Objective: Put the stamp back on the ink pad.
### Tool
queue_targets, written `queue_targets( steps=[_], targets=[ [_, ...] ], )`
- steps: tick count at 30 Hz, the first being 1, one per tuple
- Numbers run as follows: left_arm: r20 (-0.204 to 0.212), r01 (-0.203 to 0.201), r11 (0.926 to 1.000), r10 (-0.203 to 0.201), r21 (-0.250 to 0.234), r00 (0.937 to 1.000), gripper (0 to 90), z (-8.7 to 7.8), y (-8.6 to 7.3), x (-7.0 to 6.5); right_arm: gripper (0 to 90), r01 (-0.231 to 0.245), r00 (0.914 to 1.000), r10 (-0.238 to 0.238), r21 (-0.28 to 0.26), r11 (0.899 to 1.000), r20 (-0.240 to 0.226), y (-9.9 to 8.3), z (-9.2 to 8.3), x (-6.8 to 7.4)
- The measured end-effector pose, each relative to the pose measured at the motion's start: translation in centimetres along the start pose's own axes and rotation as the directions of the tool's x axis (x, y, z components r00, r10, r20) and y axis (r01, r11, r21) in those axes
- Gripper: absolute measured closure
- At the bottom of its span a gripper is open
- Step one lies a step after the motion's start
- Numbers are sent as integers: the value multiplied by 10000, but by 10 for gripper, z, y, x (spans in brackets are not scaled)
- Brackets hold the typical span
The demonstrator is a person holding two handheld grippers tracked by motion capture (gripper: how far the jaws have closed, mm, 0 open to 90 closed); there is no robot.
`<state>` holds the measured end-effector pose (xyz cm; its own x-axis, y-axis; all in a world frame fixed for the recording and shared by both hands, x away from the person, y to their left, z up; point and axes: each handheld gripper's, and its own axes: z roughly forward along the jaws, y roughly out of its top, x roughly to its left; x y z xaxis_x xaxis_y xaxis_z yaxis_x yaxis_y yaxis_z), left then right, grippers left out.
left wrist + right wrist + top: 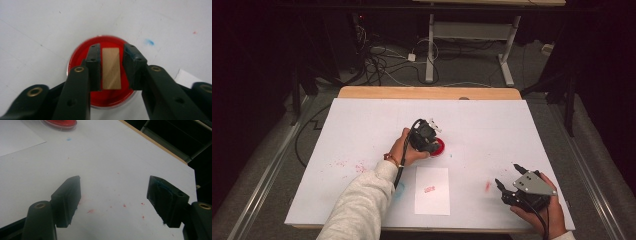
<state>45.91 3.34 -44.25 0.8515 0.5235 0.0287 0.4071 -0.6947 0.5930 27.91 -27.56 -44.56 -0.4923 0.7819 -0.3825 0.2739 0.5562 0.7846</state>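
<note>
Item: wooden block (111,68), sitting between the jaws of the left gripper (110,67) at frame centre, directly over the red ink pad (82,52), likely for inking. Contact on its right side is unclear. Right gripper (113,195) is idling with jaws spread, lower right of the table (362,115); paper sheet (432,191) is waiting nearby.

The left gripper (111,67) is showing two black jaws with flat rectangular pads, each arm carrying brass-ringed pivot holes and small recessed screw holes. The right gripper (113,200) is displaying the same black jaws, with a bluish tint along the edge of one pad and a brass ring at each arm base. In the high view, a grey three-cornered plate is sitting on top of the right gripper, and a black cable is trailing from each unit. The left arm is wearing a light grey sleeve (362,205) and a wristband (392,160).
</note>
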Motion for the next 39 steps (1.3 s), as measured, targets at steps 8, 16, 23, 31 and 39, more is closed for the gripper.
queue_targets(
  steps=[8, 16, 23, 31, 39],
  targets=[
    [-217, -65, 9951, 44, -984, 9998, 585, -18, 1, -2, 279, -6, 10000, 6, -35, 10000, -7, 0, 0, 0],
    [-773, -80, 9806, -73, -1959, 9970, 447, -38, 0, -5, 279, -22, 10000, 22, -57, 10000, 12, 1, -1, 0],
    [-1322, -381, 9641, 32, -2628, 9912, 319, -51, -3, -14, 279, -1, 10000, 1, -73, 10000, 6, 1, -1, 1],
    [-1469, -840, 9439, 383, -3194, 9884, 232, -57, -15, -22, 280, 15, 10000, -15, -52, 10000, -4, 1, 0, 1],
    [-1725, -1174, 9278, 586, -3541, 9833, 196, -67, -26, -30, 281, 69, 10000, -69, -86, 9999, -14, 1, -1, 1]
  ],
)
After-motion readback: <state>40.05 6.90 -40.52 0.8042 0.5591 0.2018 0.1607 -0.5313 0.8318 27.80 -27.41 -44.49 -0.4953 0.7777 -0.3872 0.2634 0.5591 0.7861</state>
